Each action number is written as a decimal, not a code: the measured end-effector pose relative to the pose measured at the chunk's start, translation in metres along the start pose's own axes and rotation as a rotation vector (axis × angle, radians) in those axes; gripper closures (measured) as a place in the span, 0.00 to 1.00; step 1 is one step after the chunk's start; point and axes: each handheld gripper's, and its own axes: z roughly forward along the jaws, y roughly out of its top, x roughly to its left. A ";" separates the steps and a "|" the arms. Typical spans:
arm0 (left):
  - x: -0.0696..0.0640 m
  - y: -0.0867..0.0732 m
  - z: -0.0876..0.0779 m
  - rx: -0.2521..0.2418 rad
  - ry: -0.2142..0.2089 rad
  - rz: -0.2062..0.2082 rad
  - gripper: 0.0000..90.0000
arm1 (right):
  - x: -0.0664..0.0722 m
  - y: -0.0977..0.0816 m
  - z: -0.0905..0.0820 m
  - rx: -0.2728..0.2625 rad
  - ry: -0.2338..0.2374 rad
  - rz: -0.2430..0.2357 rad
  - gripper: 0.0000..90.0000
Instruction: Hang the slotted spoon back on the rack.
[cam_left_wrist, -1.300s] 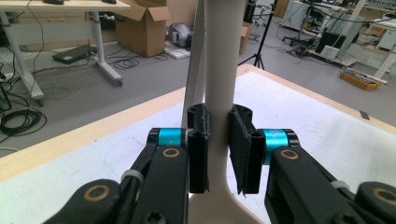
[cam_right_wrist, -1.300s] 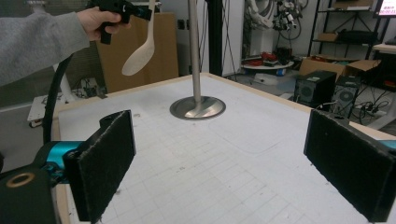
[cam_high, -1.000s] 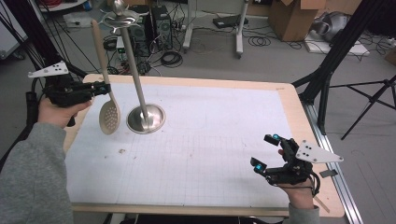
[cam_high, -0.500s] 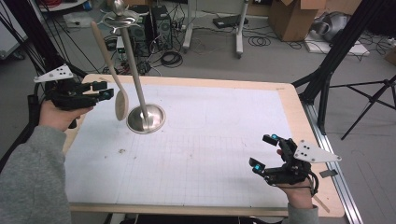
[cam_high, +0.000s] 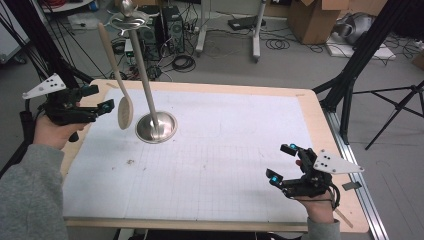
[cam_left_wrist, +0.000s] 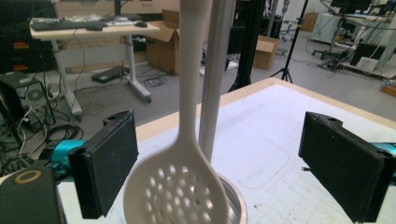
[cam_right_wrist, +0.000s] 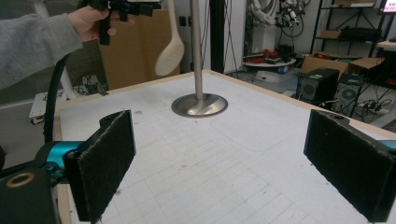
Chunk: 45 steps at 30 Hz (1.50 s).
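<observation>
two jaws of the left gripper (cam_high: 100, 99) have just been opening, and from the high view the slotted spoon (cam_high: 124, 111) now hangs free on the metal stand (cam_high: 156, 126), bowl down and handle rising to the hook at the top, so the hanging looks done (a second ago the jaws were clamped on the bowl). in the left gripper view the spoon (cam_left_wrist: 180, 186) sits between the spread pads, touching neither, long axis upright beside the pole. in the right gripper view the right gripper (cam_right_wrist: 224, 163) rests released over the table (cam_right_wrist: 261, 186), well apart.
</observation>
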 end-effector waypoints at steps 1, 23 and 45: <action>-0.002 -0.001 -0.002 -0.004 -0.011 0.002 0.13 | 0.000 0.000 0.001 -0.001 0.001 -0.008 0.09; -0.044 -0.016 -0.014 -0.072 -0.104 0.067 0.13 | -0.001 -0.001 0.003 0.005 0.005 -0.006 0.09; -0.077 -0.045 -0.015 -0.074 -0.144 0.095 0.13 | 0.000 -0.002 0.004 0.013 0.004 -0.005 0.09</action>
